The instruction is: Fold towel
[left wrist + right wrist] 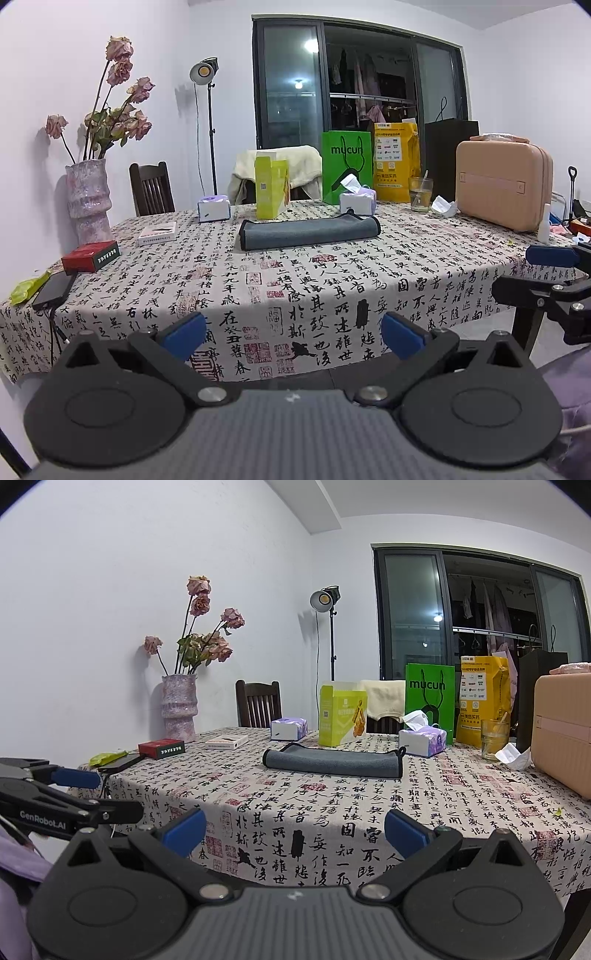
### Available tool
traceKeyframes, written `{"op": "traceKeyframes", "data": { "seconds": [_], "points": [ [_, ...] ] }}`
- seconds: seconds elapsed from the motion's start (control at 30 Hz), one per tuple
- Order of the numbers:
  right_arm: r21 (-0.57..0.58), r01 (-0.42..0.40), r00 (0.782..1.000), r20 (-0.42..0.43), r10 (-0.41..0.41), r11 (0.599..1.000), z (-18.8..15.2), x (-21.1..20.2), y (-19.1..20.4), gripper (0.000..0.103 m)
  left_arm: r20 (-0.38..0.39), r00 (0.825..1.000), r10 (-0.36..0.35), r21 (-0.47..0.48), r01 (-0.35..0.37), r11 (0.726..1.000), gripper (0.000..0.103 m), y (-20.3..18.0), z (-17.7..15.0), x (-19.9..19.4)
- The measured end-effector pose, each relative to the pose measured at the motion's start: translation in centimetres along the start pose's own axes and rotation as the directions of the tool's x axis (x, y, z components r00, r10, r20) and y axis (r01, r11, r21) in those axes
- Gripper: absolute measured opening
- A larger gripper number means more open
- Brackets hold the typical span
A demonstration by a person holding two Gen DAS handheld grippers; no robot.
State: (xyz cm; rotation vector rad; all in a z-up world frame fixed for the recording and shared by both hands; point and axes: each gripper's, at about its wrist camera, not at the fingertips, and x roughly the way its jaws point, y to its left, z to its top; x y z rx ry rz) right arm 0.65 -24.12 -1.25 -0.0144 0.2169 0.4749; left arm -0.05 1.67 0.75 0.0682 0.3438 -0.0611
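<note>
1. The grey towel [309,233] lies folded into a long, narrow band on the worktop [332,280], toward the far edge and about midway between the left and right edges.
2. Its long axis runs side to side, parallel to the near and far edges of the worktop; in the right wrist view the towel [332,762] has a dark trimmed end with a small loop at its right end.
3. Just behind the towel stand a lime-green carton [271,188] and two tissue boxes, one [213,207] toward the left and one [357,201] toward the right.
4. The left tongs [293,334] are spread wide and grip nothing; they hover off the near edge of the worktop, well apart from the towel.
5. The right tongs [295,830] are likewise spread wide and grip nothing, off the near edge.
6. A vase of dried roses [88,199] stands at the far left corner, and a pink case [504,186] near the right edge.
</note>
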Motion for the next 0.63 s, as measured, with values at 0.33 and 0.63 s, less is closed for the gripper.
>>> {"op": "traceKeyframes", "data": {
  "seconds": [0.33,0.63],
  "points": [
    [0.000,0.002,1.000,0.001,-0.002,1.000,0.04,0.02,-0.10,0.103,0.007,1.000,0.006,0.002,-0.006,1.000,0.103,0.03,-0.09,-0.05],
    [-0.001,0.002,1.000,0.002,-0.002,1.000,0.03,0.02,-0.10,0.103,0.010,1.000,0.004,-0.001,-0.004,1.000,0.103,0.13,-0.15,0.03]
  ]
}}
